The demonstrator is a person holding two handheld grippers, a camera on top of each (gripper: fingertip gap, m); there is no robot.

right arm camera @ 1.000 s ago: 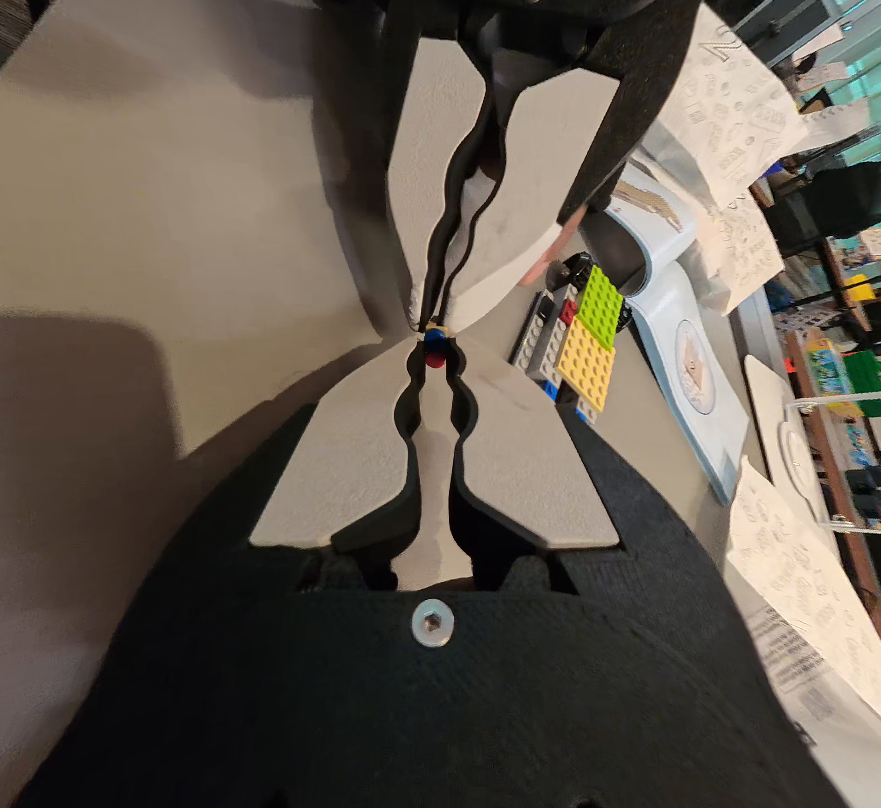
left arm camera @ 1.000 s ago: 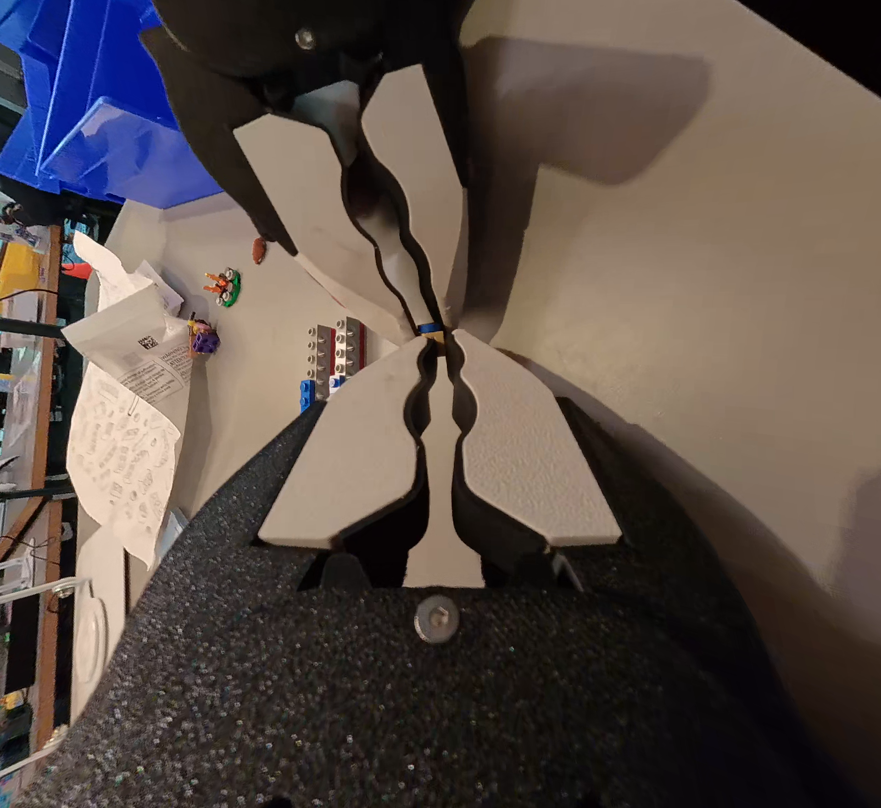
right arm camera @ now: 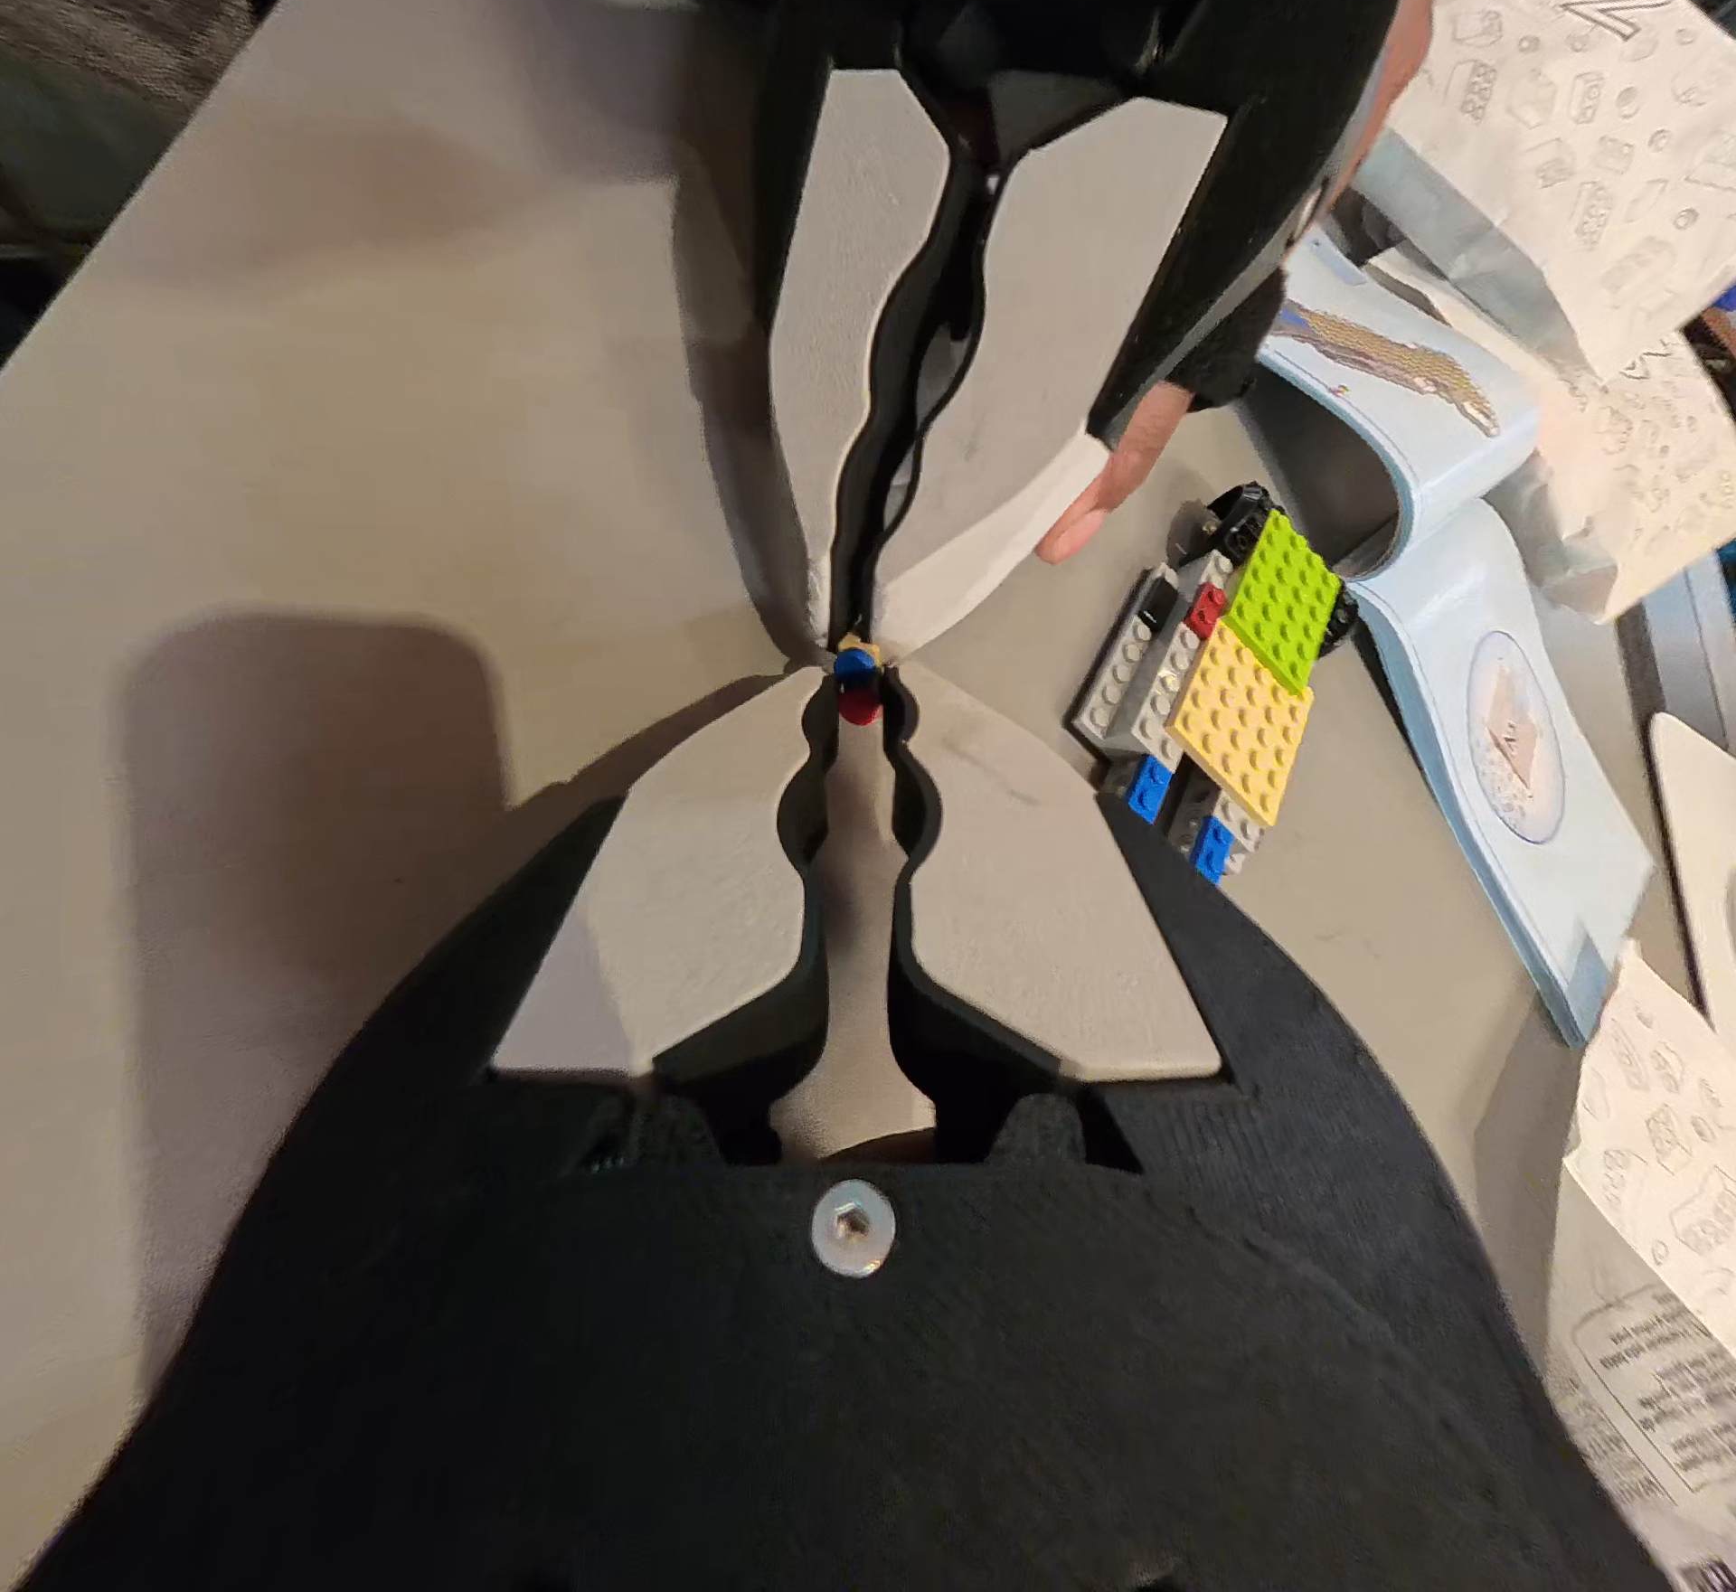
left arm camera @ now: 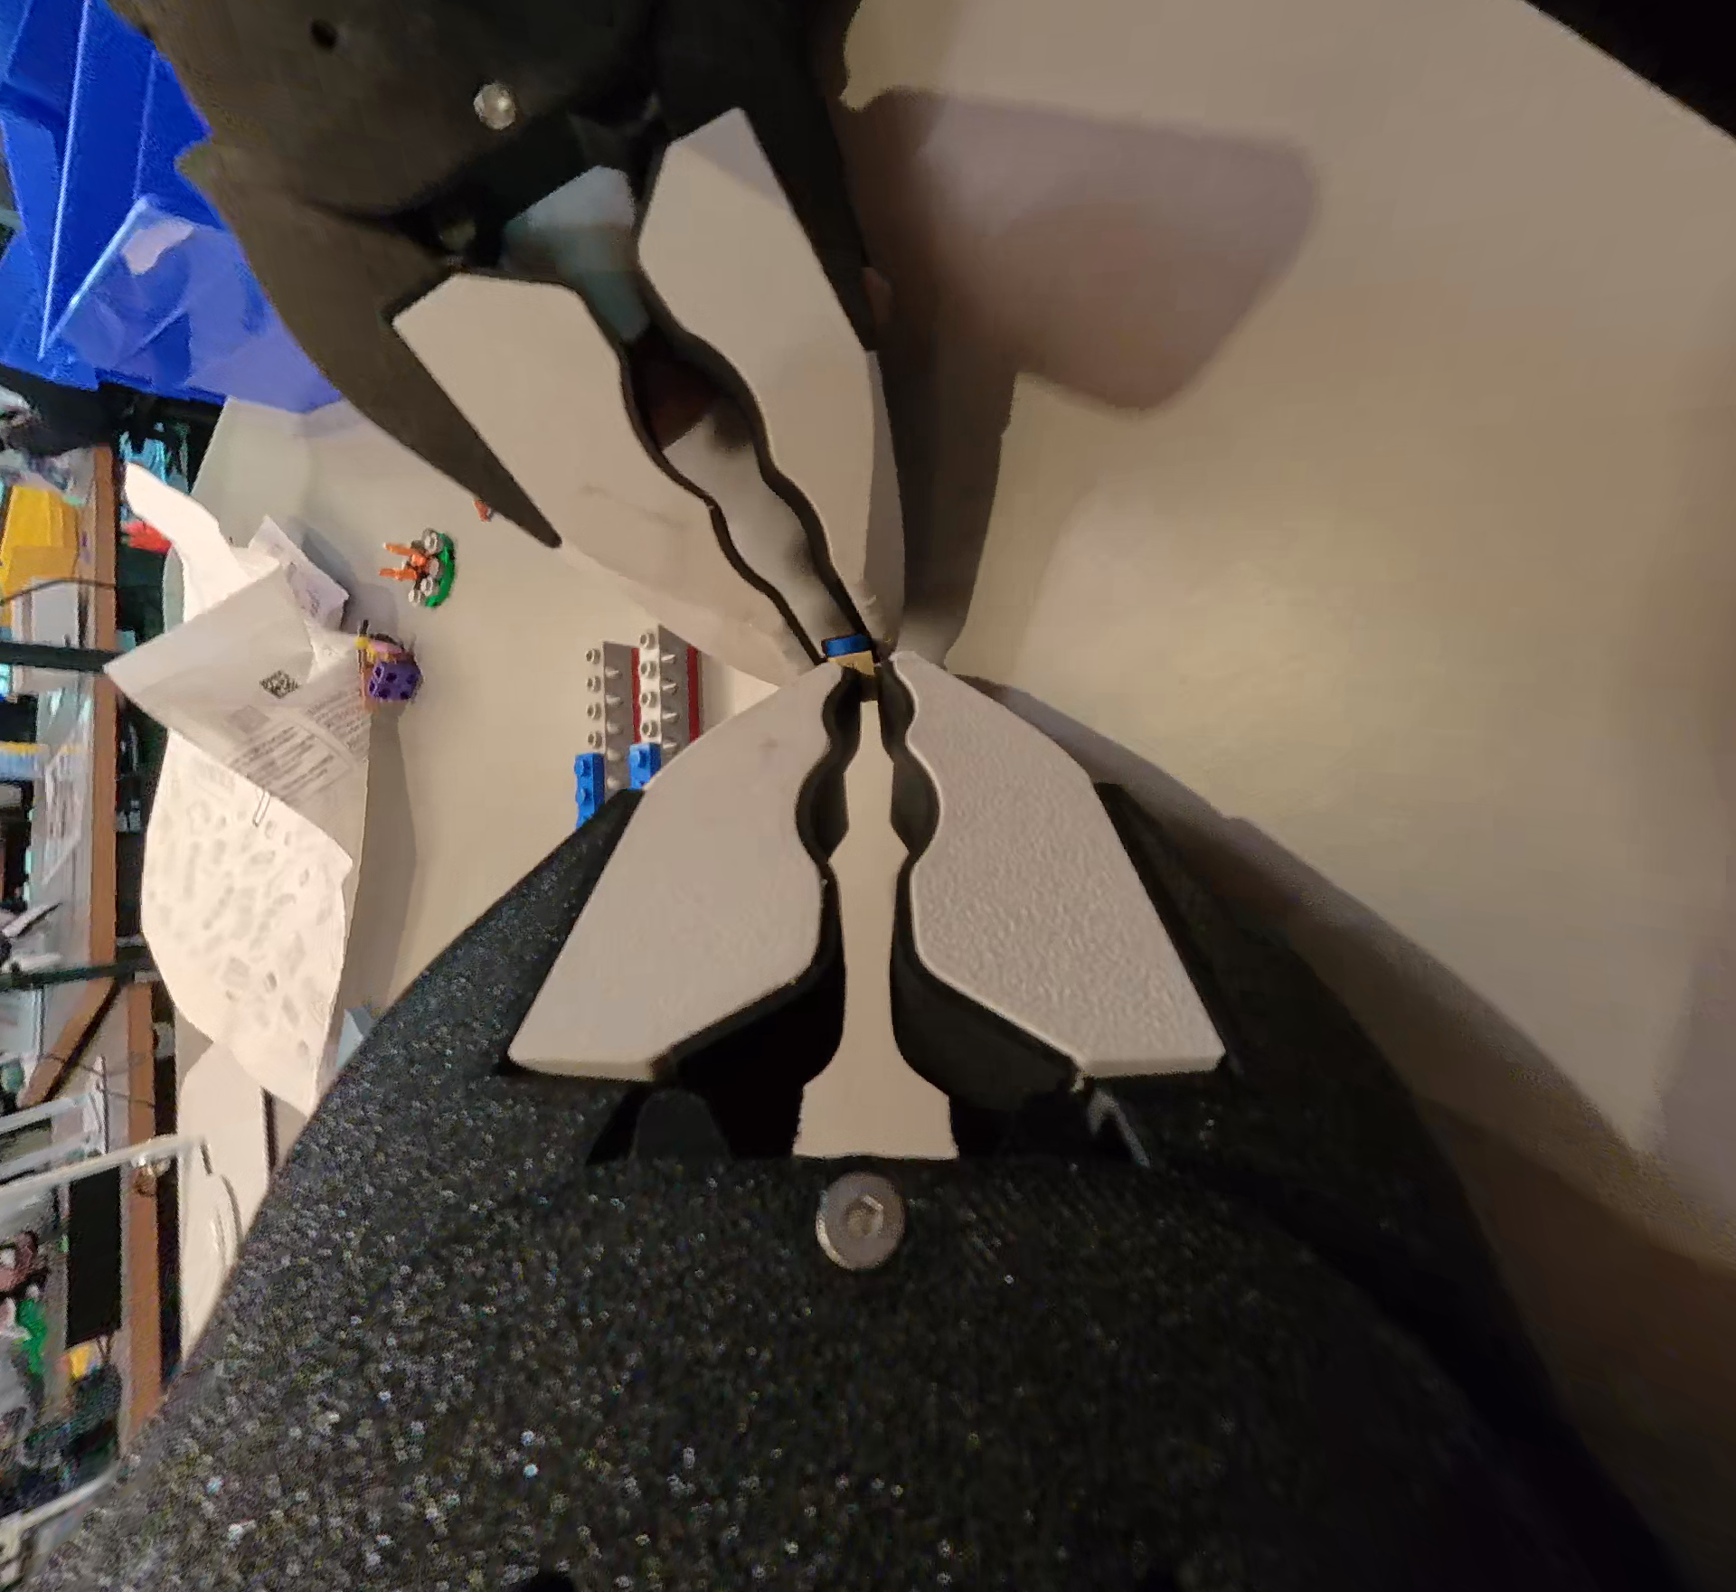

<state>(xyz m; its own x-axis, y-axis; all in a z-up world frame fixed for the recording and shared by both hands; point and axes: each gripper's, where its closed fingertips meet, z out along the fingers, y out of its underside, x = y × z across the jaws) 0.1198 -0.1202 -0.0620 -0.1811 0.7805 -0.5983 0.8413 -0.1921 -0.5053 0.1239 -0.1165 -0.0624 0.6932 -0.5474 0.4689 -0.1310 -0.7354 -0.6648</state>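
While both grippers meet tip to tip above the tabletop [right arm camera: 282,326], left gripper [left arm camera: 857,672] pinches a tan piece [left arm camera: 853,660], right gripper [right arm camera: 857,692] clamps blue-and-red studs [right arm camera: 855,683]; brick build [right arm camera: 1221,683] sits nearby.

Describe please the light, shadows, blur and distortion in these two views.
Left wrist view: warm light on the pale table, one soft blocky shadow, strong fisheye bending, the blue bins and papers smeared. Right wrist view: a darker blocky shadow at left, the table edges curved, the brick model fairly sharp, the borders blurred.
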